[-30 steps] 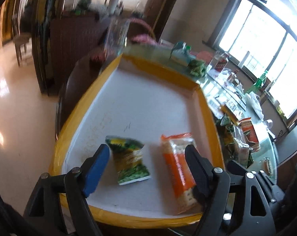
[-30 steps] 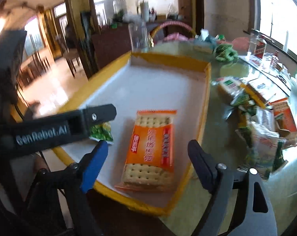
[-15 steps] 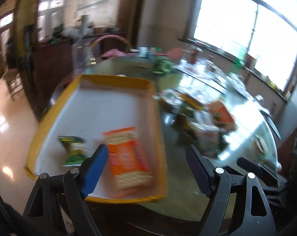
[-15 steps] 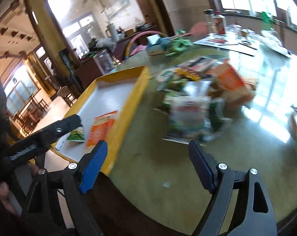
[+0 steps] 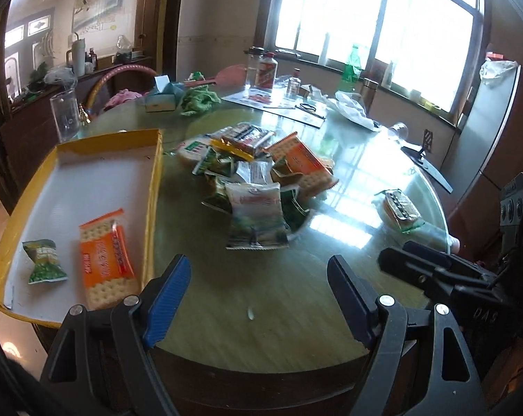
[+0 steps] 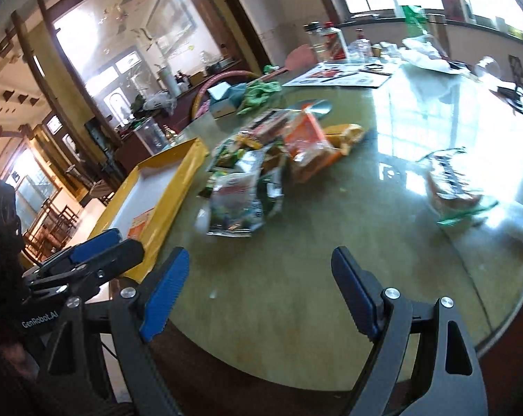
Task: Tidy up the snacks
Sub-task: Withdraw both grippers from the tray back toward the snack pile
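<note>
Round glass tabletop (image 5: 261, 298), dining room, bright window behind. Yellow tray (image 5: 154, 187) at the left edge holds just two items: an orange cracker pack (image 5: 105, 256) and a small green pea packet (image 5: 43, 256) beside it. Main snack pile (image 5: 258, 180) sits mid-table, unsorted; one stray wrapped snack (image 5: 398, 209) lies well apart to the right. Left claw (image 5: 258, 298) and right claw (image 6: 258, 291) both spread wide, empty, hovering over the near edge. Early stage, I'd say; most of it left.
</note>
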`<state>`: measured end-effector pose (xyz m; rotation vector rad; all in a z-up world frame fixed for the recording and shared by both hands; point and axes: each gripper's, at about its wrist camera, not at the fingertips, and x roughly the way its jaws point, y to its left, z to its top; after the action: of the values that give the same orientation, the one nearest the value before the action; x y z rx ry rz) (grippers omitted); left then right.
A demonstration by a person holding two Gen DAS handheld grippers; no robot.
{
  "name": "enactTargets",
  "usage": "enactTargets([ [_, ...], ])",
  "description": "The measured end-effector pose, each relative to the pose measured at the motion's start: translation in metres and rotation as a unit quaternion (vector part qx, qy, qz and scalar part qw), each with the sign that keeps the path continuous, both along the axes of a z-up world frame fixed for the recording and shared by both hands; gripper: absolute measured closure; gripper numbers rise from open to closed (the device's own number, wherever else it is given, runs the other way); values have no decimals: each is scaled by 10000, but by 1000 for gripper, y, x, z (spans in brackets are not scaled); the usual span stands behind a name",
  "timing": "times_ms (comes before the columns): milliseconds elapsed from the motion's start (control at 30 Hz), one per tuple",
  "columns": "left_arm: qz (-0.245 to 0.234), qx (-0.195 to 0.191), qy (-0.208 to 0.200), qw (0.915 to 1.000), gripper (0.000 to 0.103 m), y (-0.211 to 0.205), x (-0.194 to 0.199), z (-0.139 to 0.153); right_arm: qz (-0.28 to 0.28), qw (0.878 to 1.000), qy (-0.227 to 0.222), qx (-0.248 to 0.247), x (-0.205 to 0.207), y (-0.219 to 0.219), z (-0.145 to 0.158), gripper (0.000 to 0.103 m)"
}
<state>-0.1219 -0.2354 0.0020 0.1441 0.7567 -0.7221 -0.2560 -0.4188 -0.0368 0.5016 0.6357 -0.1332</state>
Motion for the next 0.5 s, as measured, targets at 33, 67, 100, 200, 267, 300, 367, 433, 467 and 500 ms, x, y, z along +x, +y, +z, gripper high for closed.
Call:
enactTargets([
  [33, -7, 22, 26, 10000, 22, -2, -2, -1, -56, 10000, 10, -5, -3, -2, 0, 19],
  [67, -19, 17, 45, 10000, 22, -2, -2, -1, -116, 9999, 24, -6, -7, -5, -1, 19],
  [100, -21, -1, 48, 10000, 22, -1, -2, -1, -173, 9998, 41, -10, -10, -8, -1, 19],
  [200, -9, 4, 55, 10000, 22, 0, -2, -1, -378, 9993, 73, -16, -19, -19, -3, 19],
  [267, 28, -5, 77, 10000, 22, -1, -1, -2, -483, 9988, 106, -31, -22, -26, -5, 19],
  [300, 37, -9, 102, 9999, 22, -1, -1, -3, -551, 9984, 132, -51, -23, -31, -6, 19],
  [367, 43, -11, 145, 9999, 22, -1, 1, -5, -645, 9977, 190, -69, -23, -40, -9, 19],
  [433, 62, 9, 171, 9998, 22, -1, 3, -7, -761, 9967, 263, -62, -22, -50, -11, 19],
  [467, 63, 14, 184, 9998, 22, -1, 5, -8, -853, 9959, 302, -65, -22, -56, -12, 19],
  [500, 62, 17, 202, 9998, 22, -2, 6, -9, -907, 9953, 313, -83, -22, -60, -12, 19],
])
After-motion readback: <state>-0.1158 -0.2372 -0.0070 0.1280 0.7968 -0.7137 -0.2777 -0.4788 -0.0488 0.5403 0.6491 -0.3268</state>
